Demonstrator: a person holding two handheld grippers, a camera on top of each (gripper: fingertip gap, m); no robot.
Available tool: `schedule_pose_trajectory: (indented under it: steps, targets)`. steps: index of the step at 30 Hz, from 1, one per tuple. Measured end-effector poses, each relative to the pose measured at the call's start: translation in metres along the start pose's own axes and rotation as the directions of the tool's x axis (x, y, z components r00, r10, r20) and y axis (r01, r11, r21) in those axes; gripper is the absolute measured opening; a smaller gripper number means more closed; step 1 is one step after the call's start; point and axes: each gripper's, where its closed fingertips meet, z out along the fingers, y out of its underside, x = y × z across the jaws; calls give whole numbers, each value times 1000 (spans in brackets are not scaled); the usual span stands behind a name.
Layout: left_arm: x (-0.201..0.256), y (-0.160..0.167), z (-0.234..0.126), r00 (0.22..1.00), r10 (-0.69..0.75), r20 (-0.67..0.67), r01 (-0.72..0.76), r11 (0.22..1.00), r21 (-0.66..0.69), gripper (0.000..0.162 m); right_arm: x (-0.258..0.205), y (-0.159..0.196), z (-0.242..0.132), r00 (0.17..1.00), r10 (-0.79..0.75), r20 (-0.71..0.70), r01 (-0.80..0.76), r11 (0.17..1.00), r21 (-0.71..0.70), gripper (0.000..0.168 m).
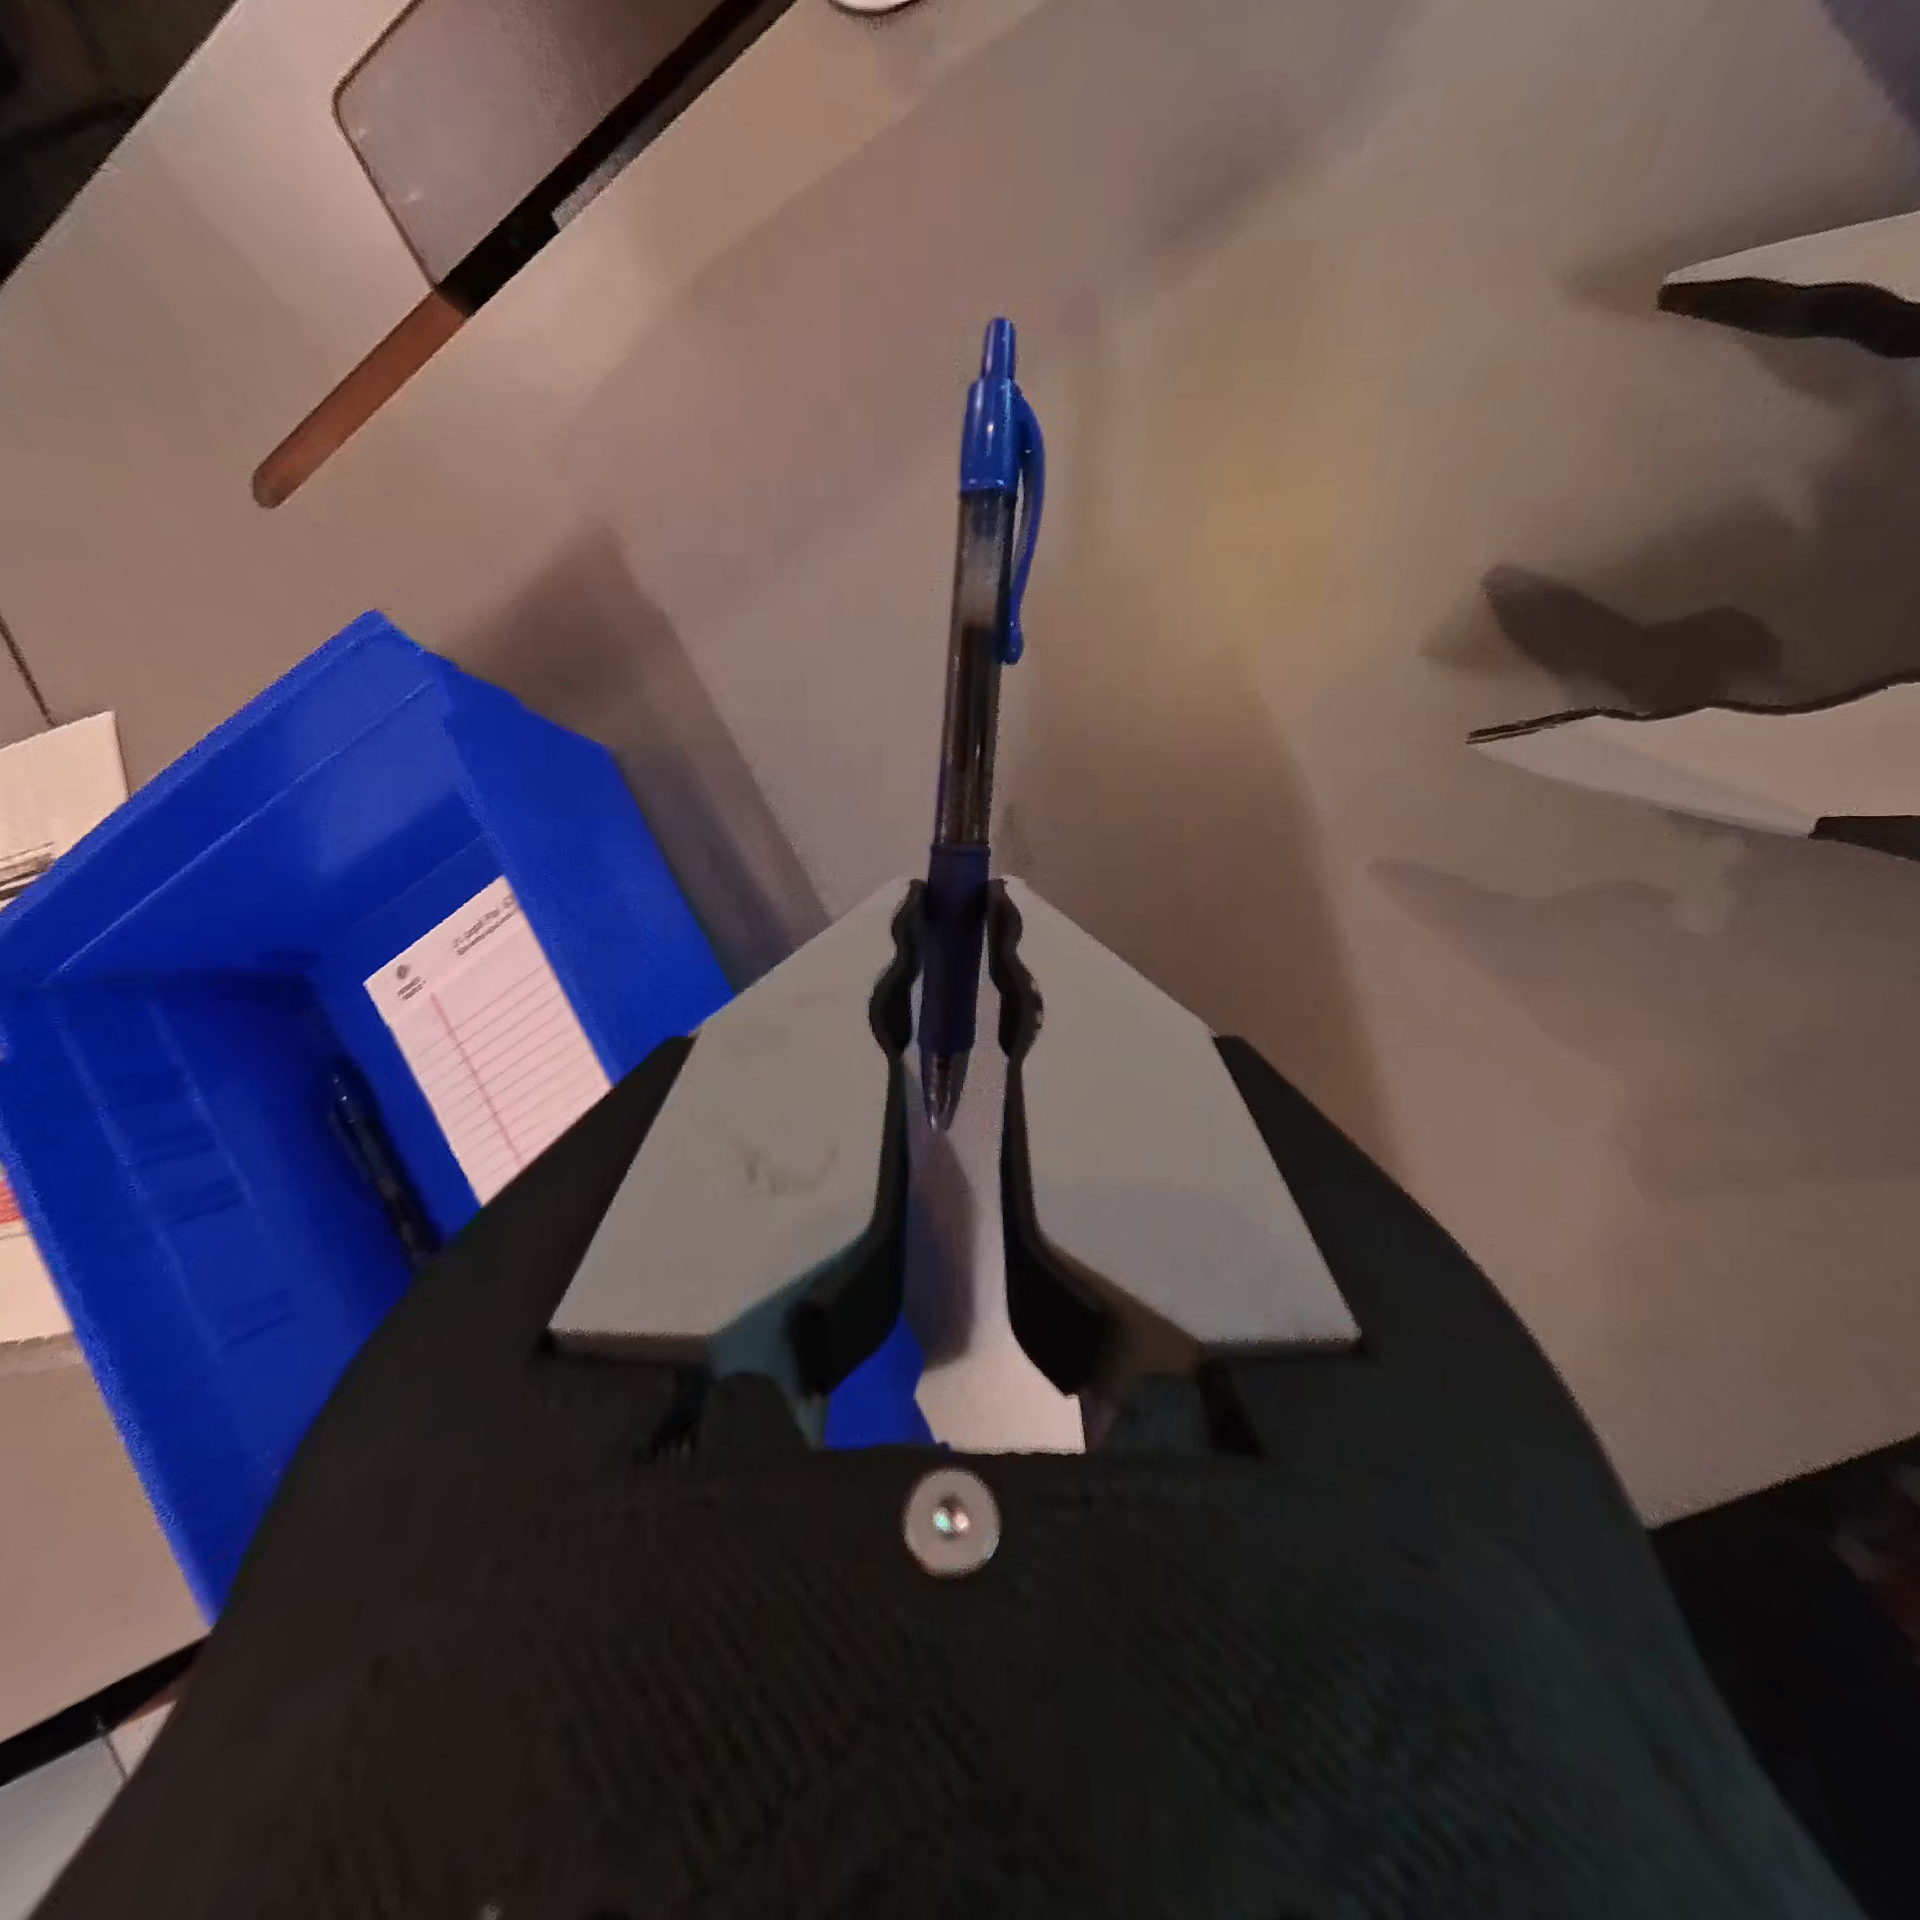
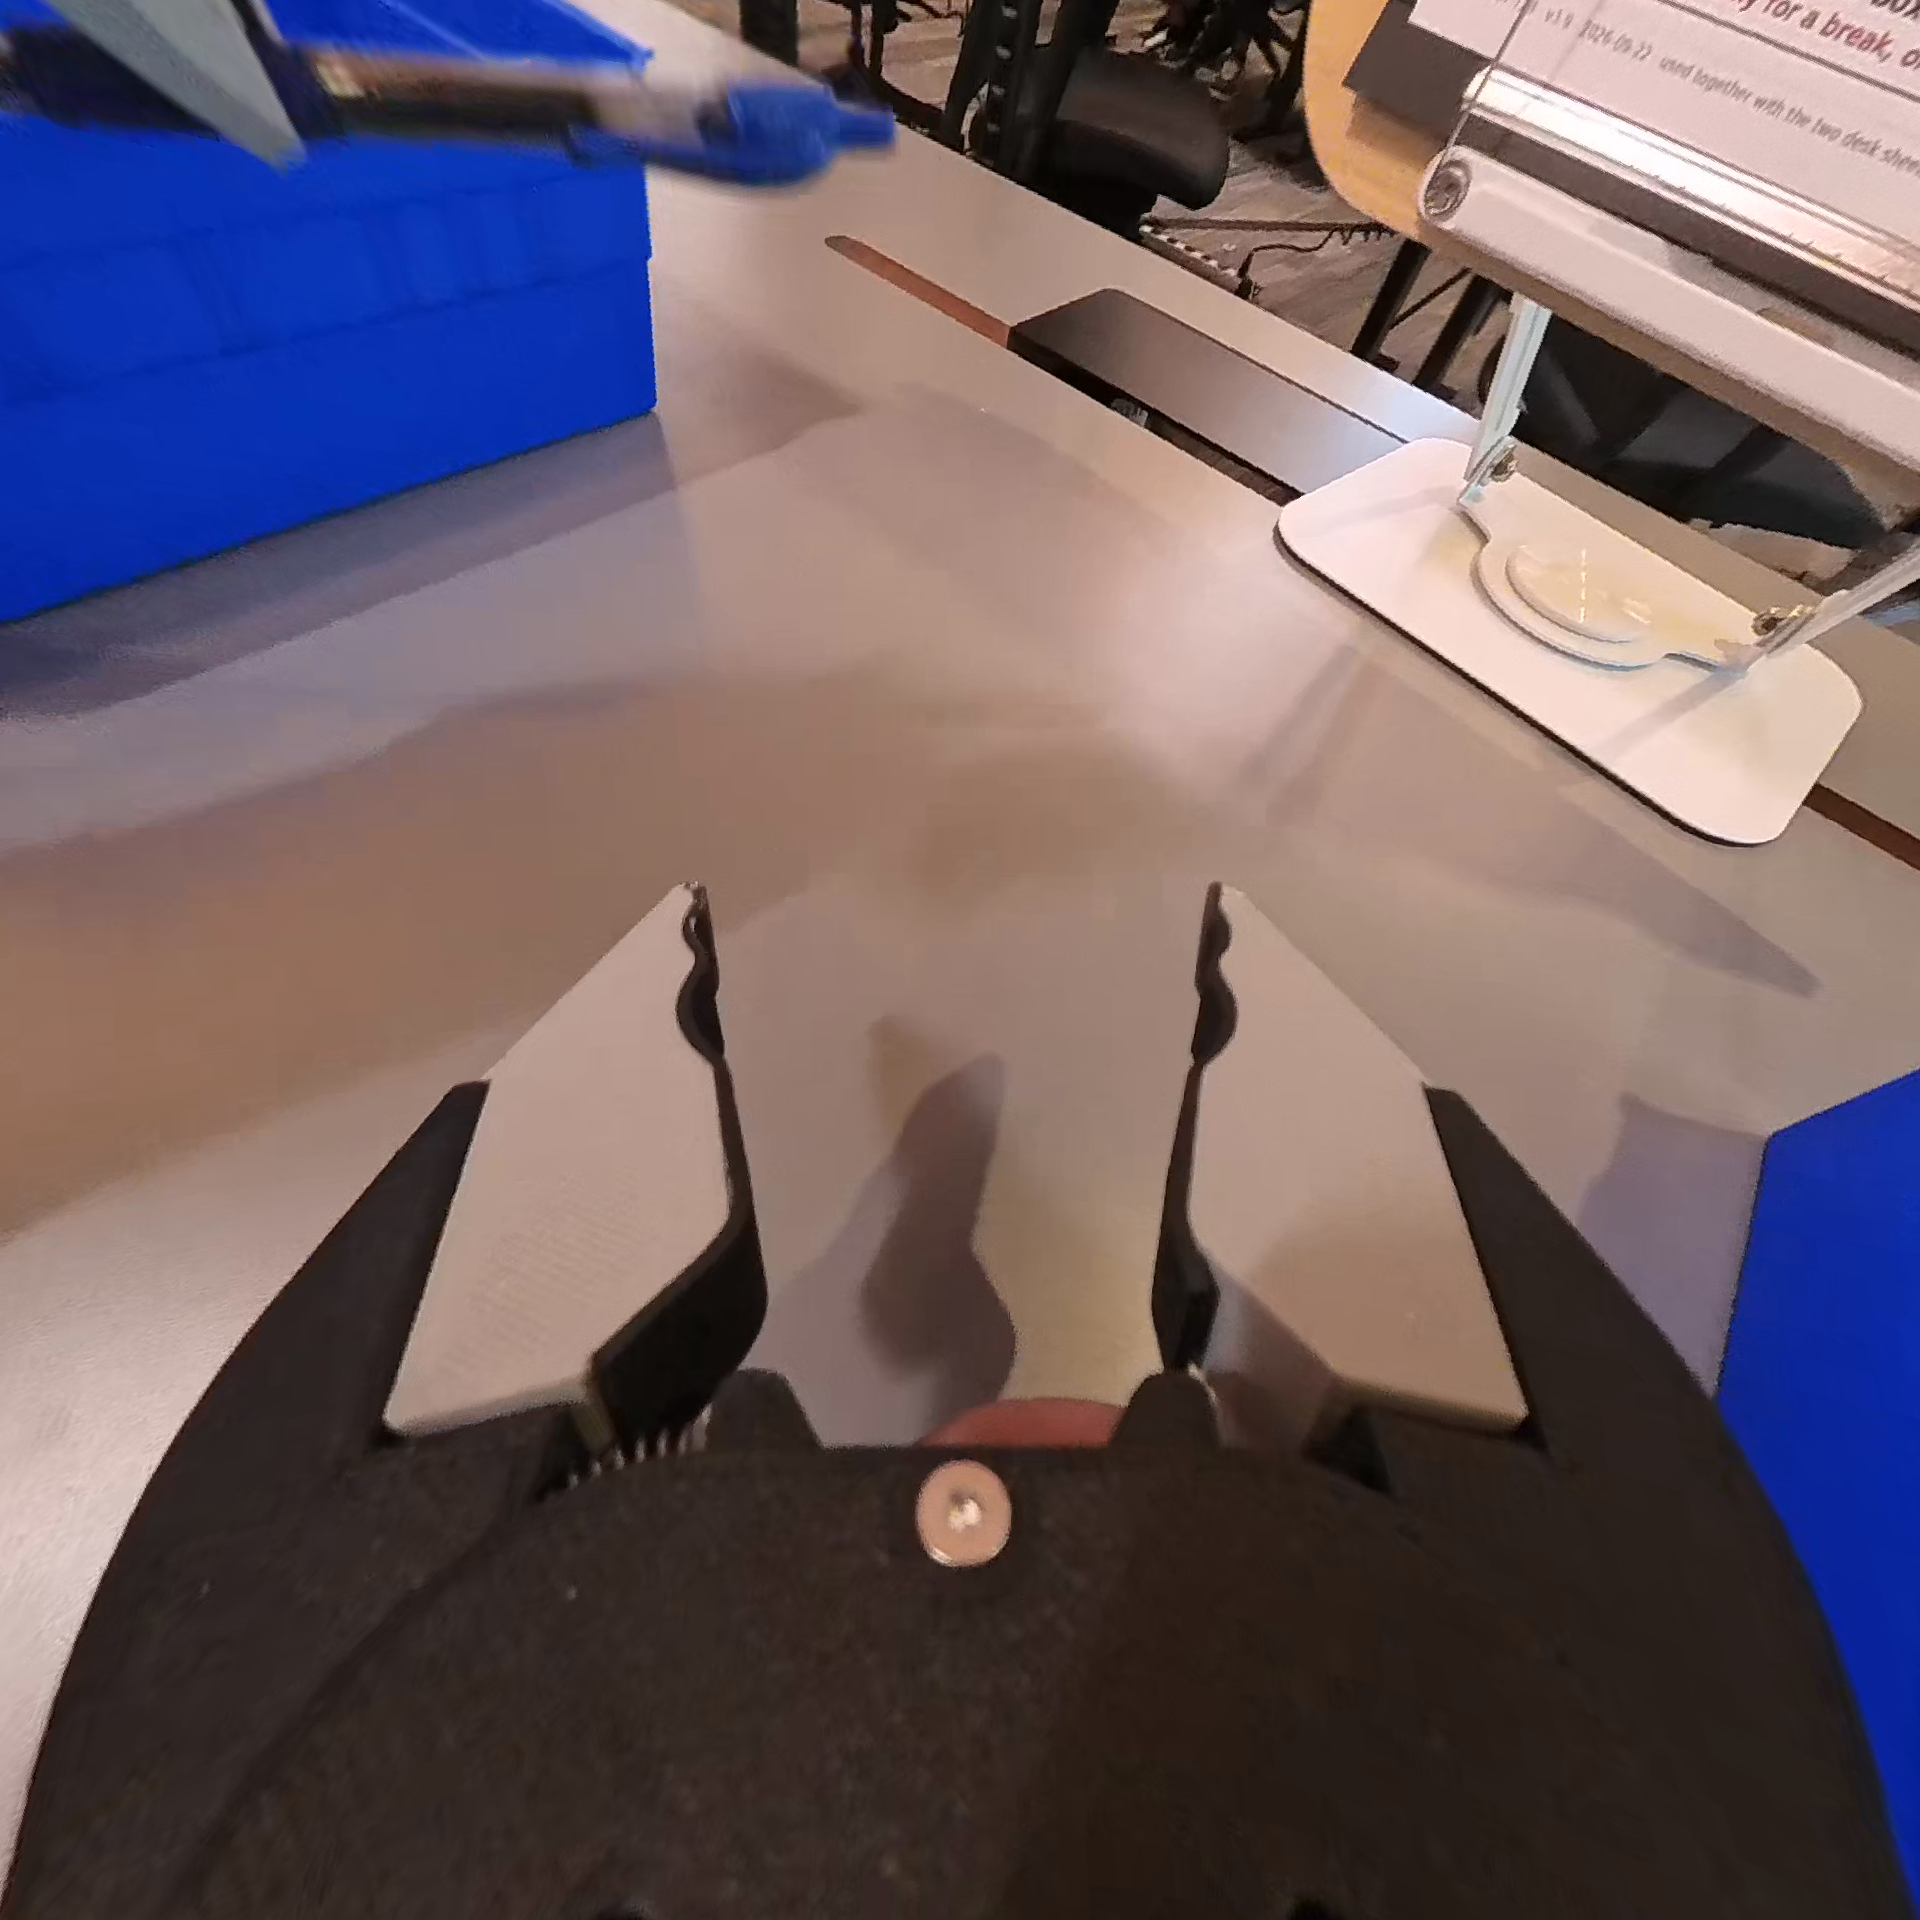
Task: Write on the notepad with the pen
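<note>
The left gripper [image 1: 954,894] is clenched on a blue pen [image 1: 982,665], pinching its dark blue rubber grip between the fingertips. The pen's writing tip points back toward the camera, between the fingers; its clear barrel and blue clip end stick out forward, above a grey surface [image 1: 1195,312]. To the left and below sits a blue plastic bin [image 1: 260,935]. Inside it lies a white lined notepad [image 1: 488,1060] with a red margin line, partly hidden by the gripper's black body. A dark pen-like object lies beside the notepad in the bin, too blurred to identify. The other gripper's fingers show at the far right edge.

The right gripper [image 2: 954,904] is released, fingers well apart, holding nothing, low over the same grey surface. Beyond it, upper left, are the blue bin and the blurred pen held by the left gripper. To the upper right, a white flat base [image 2: 1621,727] of a metal stand rests on the surface.
</note>
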Motion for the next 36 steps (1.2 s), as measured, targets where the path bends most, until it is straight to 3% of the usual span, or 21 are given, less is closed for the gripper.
schedule_pose_trajectory:
  steps: [17,28,36]
  targets:
    - [92,0,110,986,37,-164,-60,989,-134,10,35,-14,-15,991,114,-76,-107,990,88,88]
    - [111,2,124,984,16,-179,-40,990,-132,9,39,-13,-16,988,133,-81,-126,988,88,88]
    - [124,-4,124,963,-68,-260,46,995,-90,10,40,-14,-17,987,137,-80,-129,987,94,88]
